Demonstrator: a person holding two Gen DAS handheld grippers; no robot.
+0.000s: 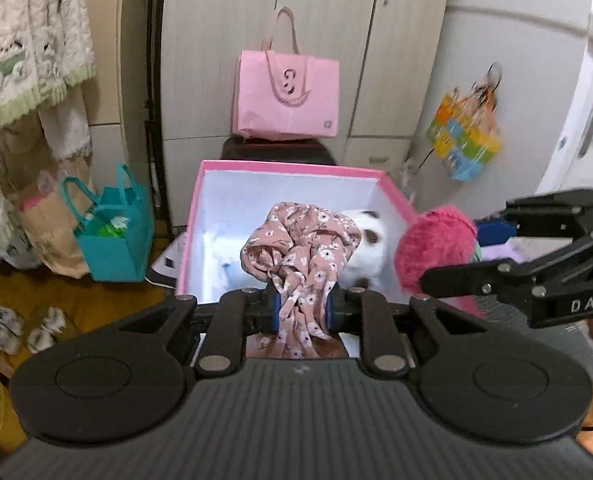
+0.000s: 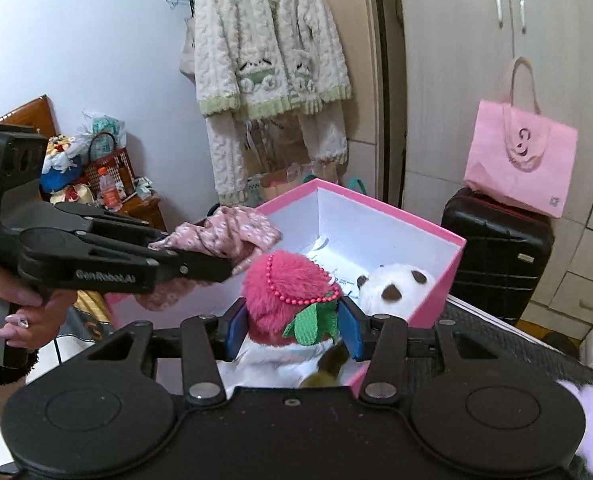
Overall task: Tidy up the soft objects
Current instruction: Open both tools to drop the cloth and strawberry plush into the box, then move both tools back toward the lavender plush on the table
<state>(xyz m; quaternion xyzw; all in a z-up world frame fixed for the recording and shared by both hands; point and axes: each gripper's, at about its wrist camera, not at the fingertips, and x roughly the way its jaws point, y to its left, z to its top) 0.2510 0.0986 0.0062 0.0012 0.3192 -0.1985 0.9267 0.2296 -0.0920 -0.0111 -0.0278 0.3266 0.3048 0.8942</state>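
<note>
My left gripper (image 1: 302, 307) is shut on a pink floral scarf (image 1: 300, 248) and holds it over the near edge of an open pink box (image 1: 292, 168) with a white inside. My right gripper (image 2: 292, 330) is shut on a fuzzy pink strawberry plush (image 2: 284, 284) with green leaves and a bead string, at the box's near rim (image 2: 452, 236). A white panda plush (image 2: 396, 284) lies inside the box; it also shows in the left wrist view (image 1: 370, 240). The scarf (image 2: 232, 232) and left gripper (image 2: 200, 258) show at the left of the right wrist view. The strawberry plush (image 1: 432, 248) and the right gripper's body appear at the right of the left wrist view.
A black suitcase (image 2: 496, 236) with a pink tote bag (image 2: 524, 160) on it stands behind the box, against white wardrobes. A teal bag (image 1: 112, 236) and paper bags sit on the floor at left. A fluffy cardigan (image 2: 272, 60) hangs on the wall.
</note>
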